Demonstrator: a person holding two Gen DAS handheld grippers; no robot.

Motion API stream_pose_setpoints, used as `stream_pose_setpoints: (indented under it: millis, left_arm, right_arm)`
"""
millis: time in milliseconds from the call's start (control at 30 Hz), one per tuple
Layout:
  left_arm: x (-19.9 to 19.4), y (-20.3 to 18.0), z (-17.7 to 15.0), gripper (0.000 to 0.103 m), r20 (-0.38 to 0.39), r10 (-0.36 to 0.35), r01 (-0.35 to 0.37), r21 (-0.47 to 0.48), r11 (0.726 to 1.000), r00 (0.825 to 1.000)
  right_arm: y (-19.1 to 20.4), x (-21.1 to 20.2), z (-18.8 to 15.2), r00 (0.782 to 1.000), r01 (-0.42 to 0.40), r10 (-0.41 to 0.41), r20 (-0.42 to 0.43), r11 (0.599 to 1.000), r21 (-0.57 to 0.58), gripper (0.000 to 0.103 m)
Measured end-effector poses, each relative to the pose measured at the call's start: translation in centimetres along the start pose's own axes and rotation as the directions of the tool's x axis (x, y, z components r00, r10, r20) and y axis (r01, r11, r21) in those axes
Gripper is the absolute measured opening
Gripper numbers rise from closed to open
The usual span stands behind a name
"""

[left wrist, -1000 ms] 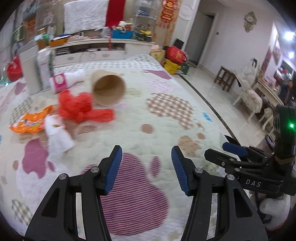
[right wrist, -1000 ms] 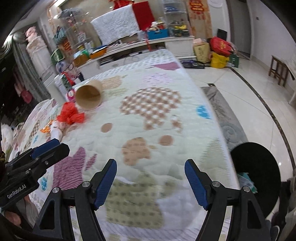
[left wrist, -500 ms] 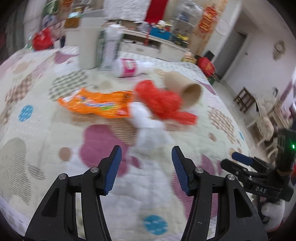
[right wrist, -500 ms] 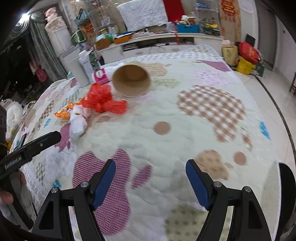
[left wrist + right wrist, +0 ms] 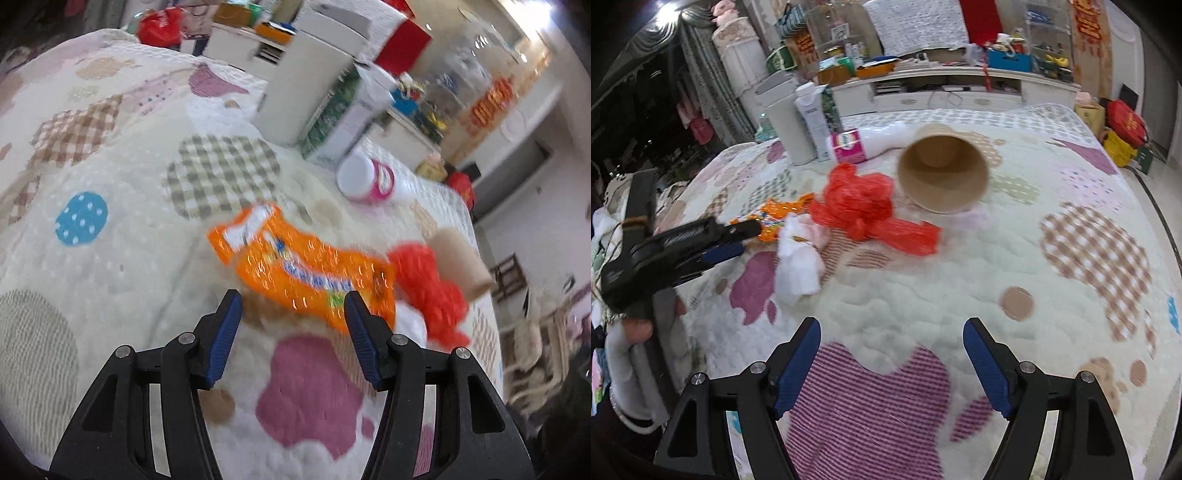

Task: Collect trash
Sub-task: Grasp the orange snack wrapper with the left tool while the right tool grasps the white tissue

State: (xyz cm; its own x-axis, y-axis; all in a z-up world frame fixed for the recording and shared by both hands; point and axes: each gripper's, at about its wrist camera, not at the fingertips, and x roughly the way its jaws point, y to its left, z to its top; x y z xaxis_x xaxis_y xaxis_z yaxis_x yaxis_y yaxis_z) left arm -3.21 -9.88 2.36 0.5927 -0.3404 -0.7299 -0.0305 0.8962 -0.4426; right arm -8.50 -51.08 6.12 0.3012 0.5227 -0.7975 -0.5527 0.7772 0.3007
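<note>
Trash lies on a quilted bed cover (image 5: 960, 295). An orange snack wrapper (image 5: 306, 266) lies just ahead of my open, empty left gripper (image 5: 291, 314). Beside it are a red plastic bag (image 5: 432, 288), a white tissue wad (image 5: 798, 258), a tipped brown paper cup (image 5: 942, 173) and a white bottle with a pink label (image 5: 864, 142). In the right wrist view the wrapper (image 5: 772, 218), the bag (image 5: 864, 206) and my left gripper (image 5: 738, 240) show at the left. My right gripper (image 5: 892, 354) is open and empty, short of the bag and cup.
A white bin (image 5: 306, 81) and a green-and-white carton (image 5: 343, 118) stand at the far side of the trash. A cluttered white cabinet (image 5: 960, 85) runs behind the bed. Tiled floor lies off the right edge (image 5: 1167, 206).
My left gripper swung left and closed in on the orange wrapper. My right gripper moved forward toward the red bag and cup. Both stayed open.
</note>
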Motion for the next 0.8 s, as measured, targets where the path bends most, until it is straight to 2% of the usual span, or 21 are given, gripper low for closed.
stream_pose_setpoints:
  millis: [300,433,500,533,567,600,700,800]
  left_arm:
    - [1.9,-0.7,2.4,0.058,0.012,-0.002,0.003,-0.034,0.999,1.0]
    - [2.8,-0.7,3.0,0.057,0.011,-0.027,0.028,-0.055,0.998,1.0]
    - [3.1,-0.9,3.1,0.044,0.007,-0.031,0.031,-0.046,0.998,0.999]
    - [3.4,-1.0,3.0,0.023,-0.005,-0.024,0.023,-0.037,0.999,1.0]
    - [3.6,-0.9,3.0,0.017,-0.014,-0.024,0.024,-0.031,0.999,1.0]
    - [3.5,-0.9,2.8,0.017,-0.005,-0.032,0.032,-0.027,0.999,0.999]
    - [3.2,-0.3,2.7,0.013,-0.014,-0.057,0.056,-0.034,0.998,0.998]
    - [1.8,-0.1,2.2,0.011,-0.017,-0.075,0.075,-0.018,0.997,0.997]
  right_arm:
    - [3.2,4.5,3.0,0.997,-0.075,0.074,-0.005,0.996,-0.055,0.081]
    - [4.7,6.5,4.1,0.997,-0.073,0.073,-0.001,0.993,-0.091,0.081]
    - [5.3,7.2,4.5,0.998,-0.057,0.057,0.003,0.992,-0.113,0.08]
    - [5.4,7.3,4.7,0.999,-0.05,0.052,0.007,0.992,-0.116,0.075]
    - [5.5,7.4,4.8,0.998,-0.057,0.059,0.014,0.992,-0.117,0.058]
    - [5.5,7.4,4.9,0.998,-0.061,0.063,0.02,0.991,-0.118,0.042]
    - [5.2,7.1,4.5,0.997,-0.066,0.069,0.018,0.99,-0.128,0.029]
    - [4.8,5.8,3.6,0.997,-0.076,0.079,0.02,0.988,-0.136,0.029]
